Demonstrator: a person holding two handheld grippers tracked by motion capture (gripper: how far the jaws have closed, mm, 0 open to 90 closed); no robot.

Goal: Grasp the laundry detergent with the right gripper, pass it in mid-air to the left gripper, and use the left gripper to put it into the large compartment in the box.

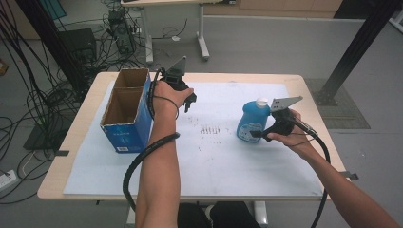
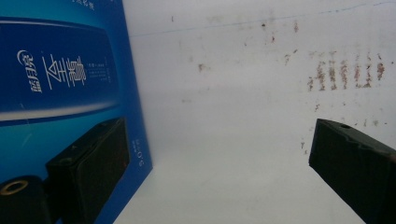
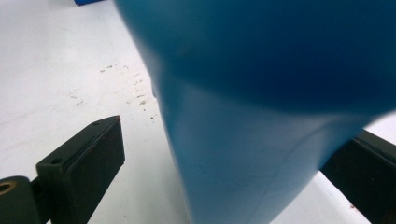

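Right hand-held gripper (image 1: pixel 261 135) is at the blue bottle (image 1: pixel 250 121): in the right gripper view the bottle (image 3: pixel 261 116) sits between the two jaws, which are spread with a visible gap on the left side; the right jaw is partly hidden behind the bottle, so contact there can't be confirmed. I'd call it straddling, not yet pinching. The bottle stands upright on the white sheet (image 1: pixel 214 161) covering the tabletop (image 1: pixel 71 142), right of centre, white cap up, long axis vertical. The gripper comes at it from the person's right, low on the body, jaws roughly level. Left hand-held gripper (image 1: pixel 189 98) is held above the sheet just beside the open blue carton (image 1: pixel 126 111), jaws wide apart and holding nothing; the left gripper view shows the carton's printed side (image 2: pixel 65 84) running down the left, with bare stained sheet (image 2: pixel 224 116) between the jaws. Key relation: the carton lies well to the bottle's left, across the sheet's middle; the right hand is the nearer one to the bottle, the left the nearer one to the carton. My read: next is closing on the bottle and carrying it left toward the carton's open top. Count: one bottle, one carton with two open compartments, two grippers.
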